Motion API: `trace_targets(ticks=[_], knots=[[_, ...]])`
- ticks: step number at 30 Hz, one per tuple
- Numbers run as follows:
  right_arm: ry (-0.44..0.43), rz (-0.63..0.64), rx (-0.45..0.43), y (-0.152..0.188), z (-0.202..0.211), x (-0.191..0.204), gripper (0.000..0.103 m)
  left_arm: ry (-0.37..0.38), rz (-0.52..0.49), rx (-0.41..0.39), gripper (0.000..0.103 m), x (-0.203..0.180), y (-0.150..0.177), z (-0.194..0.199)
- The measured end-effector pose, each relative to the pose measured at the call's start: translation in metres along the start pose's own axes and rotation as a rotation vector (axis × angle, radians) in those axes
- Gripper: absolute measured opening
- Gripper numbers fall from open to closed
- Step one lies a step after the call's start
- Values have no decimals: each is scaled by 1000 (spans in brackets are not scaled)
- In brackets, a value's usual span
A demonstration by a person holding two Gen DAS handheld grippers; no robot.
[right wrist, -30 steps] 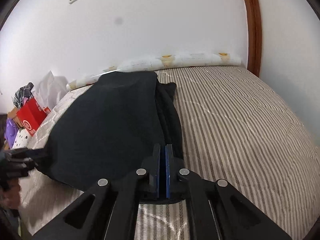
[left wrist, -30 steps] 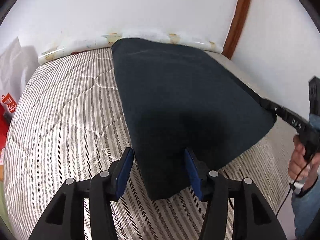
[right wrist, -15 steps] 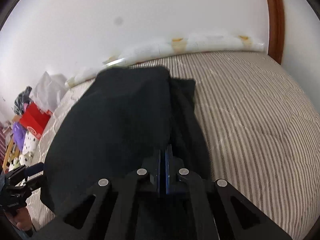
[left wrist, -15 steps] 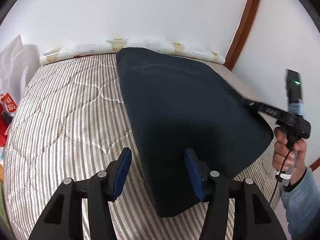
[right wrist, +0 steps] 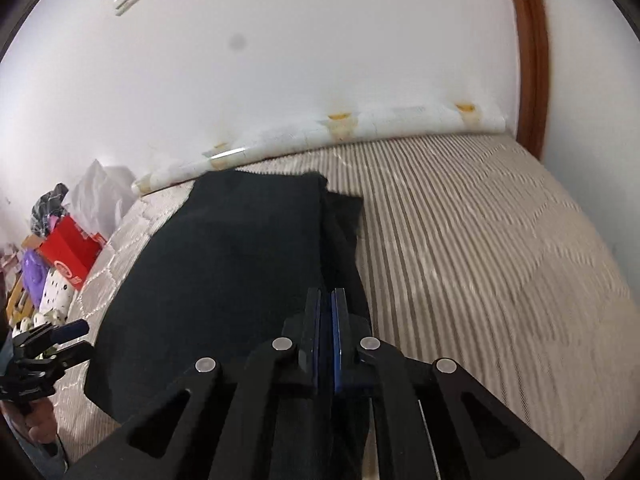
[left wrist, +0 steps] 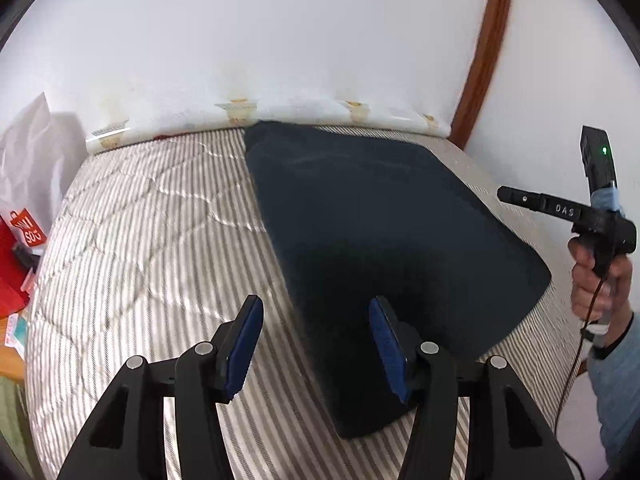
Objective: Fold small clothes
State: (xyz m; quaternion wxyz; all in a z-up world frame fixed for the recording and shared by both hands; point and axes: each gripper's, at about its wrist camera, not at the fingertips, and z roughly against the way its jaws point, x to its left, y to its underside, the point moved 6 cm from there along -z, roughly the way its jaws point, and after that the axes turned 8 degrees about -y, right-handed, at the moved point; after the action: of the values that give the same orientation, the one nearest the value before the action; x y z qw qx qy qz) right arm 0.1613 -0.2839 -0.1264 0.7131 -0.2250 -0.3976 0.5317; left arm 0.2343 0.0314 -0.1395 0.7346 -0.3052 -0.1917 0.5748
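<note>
Left wrist view: striped mattress (left wrist: 140, 240) against white wall (left wrist: 280, 40); left hand-held gripper (left wrist: 316, 344) released, right hand-held gripper (right wrist: 327, 332) clenched.

Both wrist cams look down-fwd, close over the bed (left wrist: 132, 240); left from bed's left, right opposite; both share dark cloth (right wrist: 224, 264), wall.

One dark folded garment (left wrist: 384, 232) lies on one striped mattress (left wrist: 152, 240). Two handheld grippers are out: the left gripper (left wrist: 316, 344) and the right gripper (right wrist: 329, 320). Along the wall lies one white roll (right wrist: 360, 128), taped in several spots. Beside the bed stand one red box (right wrist: 70, 250) and one white bag (right wrist: 100, 192).
</note>
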Motion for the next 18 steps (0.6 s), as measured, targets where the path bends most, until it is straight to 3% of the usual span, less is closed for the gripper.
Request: trace_targets(ticks=[7, 11, 16, 18], knots=[[-18, 37, 68, -59, -34, 10, 34, -33, 70, 42, 53, 24, -32, -20], [-45, 1, 127, -78, -72, 8, 41, -13, 67, 46, 55, 27, -42, -30], [-71, -120, 211, -83, -125, -10, 40, 27, 44, 75, 55, 16, -39, -50], [-114, -169, 231, -82, -139, -15, 15, 20, 26, 58, 55, 13, -39, -54]])
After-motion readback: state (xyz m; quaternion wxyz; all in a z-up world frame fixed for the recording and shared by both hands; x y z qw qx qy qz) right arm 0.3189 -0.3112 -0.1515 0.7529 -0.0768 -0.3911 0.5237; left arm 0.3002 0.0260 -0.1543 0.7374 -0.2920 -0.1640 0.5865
